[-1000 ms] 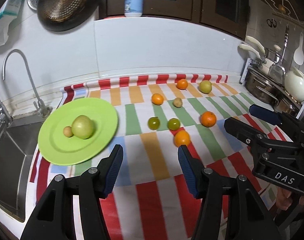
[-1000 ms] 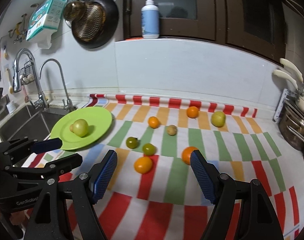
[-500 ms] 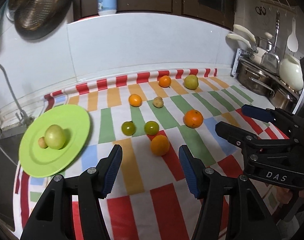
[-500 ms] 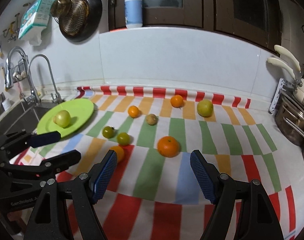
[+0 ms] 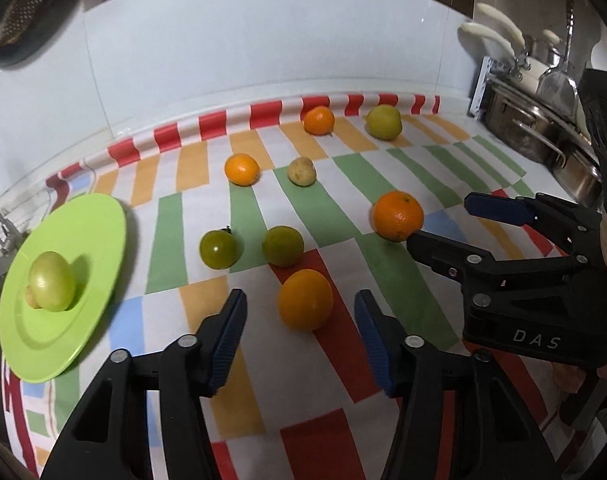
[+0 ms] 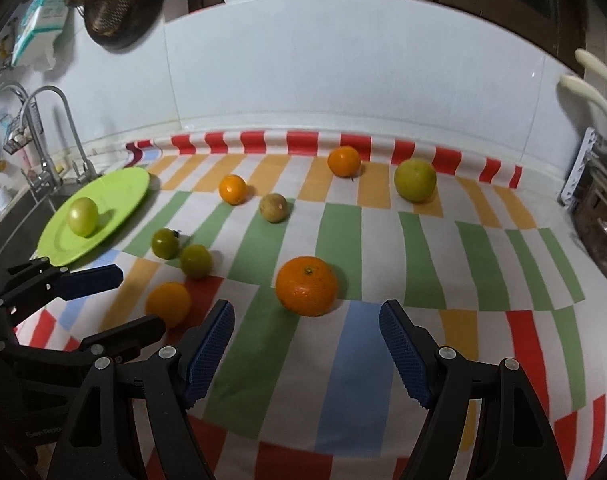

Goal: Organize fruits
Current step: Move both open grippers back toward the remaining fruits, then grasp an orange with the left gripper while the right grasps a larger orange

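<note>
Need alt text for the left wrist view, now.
The left claw, closing, frames a yellow-orange round fruit lying untouched on the striped tablecloth. The right claw nears a bright orange mandarin. Left, a lime-green plate holds a green round fruit.

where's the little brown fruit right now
The small brown fruit lies on the striped cloth near the back, left of centre in the right wrist view, between the orange to its left and the yellow-green fruit further right.
</note>
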Demonstrator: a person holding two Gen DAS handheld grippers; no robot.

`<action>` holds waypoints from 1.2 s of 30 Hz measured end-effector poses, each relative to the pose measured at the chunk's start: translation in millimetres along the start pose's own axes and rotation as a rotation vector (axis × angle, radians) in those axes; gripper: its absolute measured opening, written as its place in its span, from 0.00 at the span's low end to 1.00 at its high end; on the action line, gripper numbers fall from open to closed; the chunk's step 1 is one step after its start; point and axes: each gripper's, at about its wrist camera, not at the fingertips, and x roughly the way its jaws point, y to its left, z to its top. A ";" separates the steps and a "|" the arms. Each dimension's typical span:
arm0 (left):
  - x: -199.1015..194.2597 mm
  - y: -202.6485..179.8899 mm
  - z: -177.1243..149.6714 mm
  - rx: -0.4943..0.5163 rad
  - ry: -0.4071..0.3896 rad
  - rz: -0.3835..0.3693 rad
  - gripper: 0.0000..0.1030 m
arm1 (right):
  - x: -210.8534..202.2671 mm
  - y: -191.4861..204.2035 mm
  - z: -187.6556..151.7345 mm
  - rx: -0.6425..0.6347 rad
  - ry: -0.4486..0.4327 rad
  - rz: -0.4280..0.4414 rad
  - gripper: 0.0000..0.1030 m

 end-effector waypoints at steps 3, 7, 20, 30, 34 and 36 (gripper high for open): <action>11.6 -0.1 2.6 -0.001 0.024 -0.001 0.43 | 13.8 -4.0 1.3 0.012 0.028 0.014 0.72; 24.0 -0.9 4.2 0.000 0.052 -0.007 0.35 | 27.1 -6.0 2.9 0.011 0.051 0.021 0.65; 26.5 3.7 12.7 -0.012 0.044 -0.021 0.31 | 50.1 -1.3 8.2 -0.012 0.083 0.036 0.42; 3.4 8.7 13.4 -0.030 -0.006 -0.014 0.31 | 23.9 8.0 9.5 -0.007 0.043 0.039 0.42; -12.5 11.8 12.8 -0.034 -0.035 -0.009 0.31 | 7.5 15.4 9.6 -0.008 0.020 0.033 0.42; -20.4 13.5 11.6 -0.035 -0.048 -0.008 0.31 | -1.2 19.7 9.7 -0.009 0.007 0.025 0.42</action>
